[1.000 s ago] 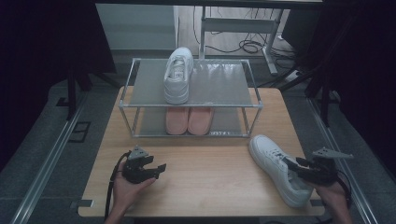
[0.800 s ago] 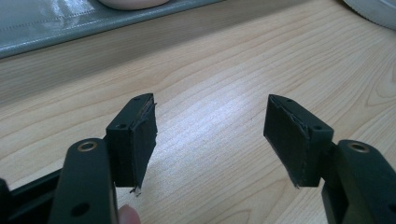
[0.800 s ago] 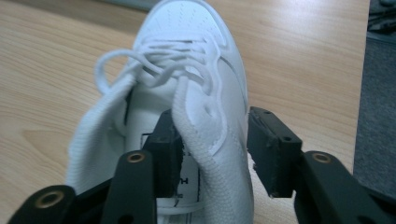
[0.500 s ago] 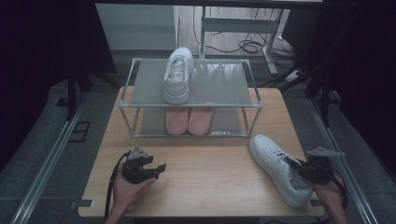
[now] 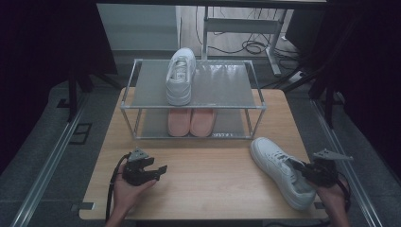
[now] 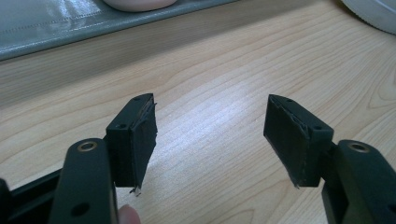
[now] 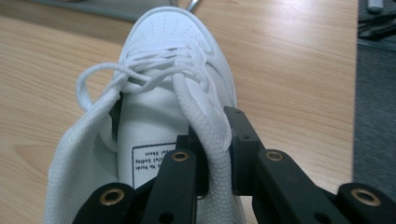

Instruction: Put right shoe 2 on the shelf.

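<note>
White leather sneaker [image 7: 168, 93], one on the near right of the table [image 5: 213, 189], toe pointing far-left, heel close to the near edge and partly hidden behind the right gripper [image 7: 215, 154], whose jaws have just been closing and now pinch the padded collar on one side of the shoe's opening, the label inside cut off by a jaw. Count: two white sneakers, the second [image 5: 179, 75] on the top shelf of the rack [image 5: 227, 85]; two pink shoes [image 5: 191, 122] on the lower shelf, toes hidden under the upper shelf. Left gripper [image 5: 158, 171], near left, jaws wide and holding nothing, with bare wood between it and the sneaker.
</note>
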### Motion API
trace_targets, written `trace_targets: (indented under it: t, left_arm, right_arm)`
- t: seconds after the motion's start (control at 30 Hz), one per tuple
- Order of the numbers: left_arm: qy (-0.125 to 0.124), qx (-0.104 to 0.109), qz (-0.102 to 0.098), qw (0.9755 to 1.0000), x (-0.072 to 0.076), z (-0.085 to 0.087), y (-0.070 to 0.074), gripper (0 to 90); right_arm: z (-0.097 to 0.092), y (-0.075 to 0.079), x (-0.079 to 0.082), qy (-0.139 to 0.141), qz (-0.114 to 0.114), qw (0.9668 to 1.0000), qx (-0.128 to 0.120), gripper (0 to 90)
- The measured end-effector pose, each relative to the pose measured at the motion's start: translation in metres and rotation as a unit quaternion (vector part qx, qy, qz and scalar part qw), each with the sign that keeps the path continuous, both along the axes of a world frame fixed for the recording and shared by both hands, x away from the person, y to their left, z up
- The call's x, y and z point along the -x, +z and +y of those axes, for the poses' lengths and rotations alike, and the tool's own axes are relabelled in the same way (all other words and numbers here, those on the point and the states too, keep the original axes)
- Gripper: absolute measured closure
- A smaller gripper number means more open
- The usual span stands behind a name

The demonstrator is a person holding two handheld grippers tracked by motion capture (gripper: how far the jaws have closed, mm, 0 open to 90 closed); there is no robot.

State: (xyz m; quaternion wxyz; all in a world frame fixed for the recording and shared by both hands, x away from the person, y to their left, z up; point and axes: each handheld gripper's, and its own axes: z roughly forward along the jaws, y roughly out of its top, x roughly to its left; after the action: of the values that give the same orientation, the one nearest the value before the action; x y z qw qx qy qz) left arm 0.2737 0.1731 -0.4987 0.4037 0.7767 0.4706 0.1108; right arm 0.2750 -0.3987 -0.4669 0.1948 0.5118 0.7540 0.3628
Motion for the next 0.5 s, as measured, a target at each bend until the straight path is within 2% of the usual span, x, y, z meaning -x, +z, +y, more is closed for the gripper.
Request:
trace_targets:
  t: [0.23, 0.37, 0.5]
  left_arm:
    - [-0.001, 0.0, 0.0, 1.0, 0.0, 0.0, 0.0, 34.9]
    - [0.0, 0.0, 0.0, 1.0, 0.0, 0.0, 0.0, 34.9]
    - [0.0, 0.0, 0.0, 1.0, 0.0, 0.001, 0.0, 34.9]
  right_arm:
    - [0.004, 0.009, 0.005, 0.003, -0.019, 0.9996, -0.023, 82.8]
    - [0.008, 0.015, 0.008, 0.013, -0.028, 0.999, -0.032, 82.7]
    - [0.012, 0.018, 0.009, 0.025, -0.035, 0.9977, -0.053, 82.7]
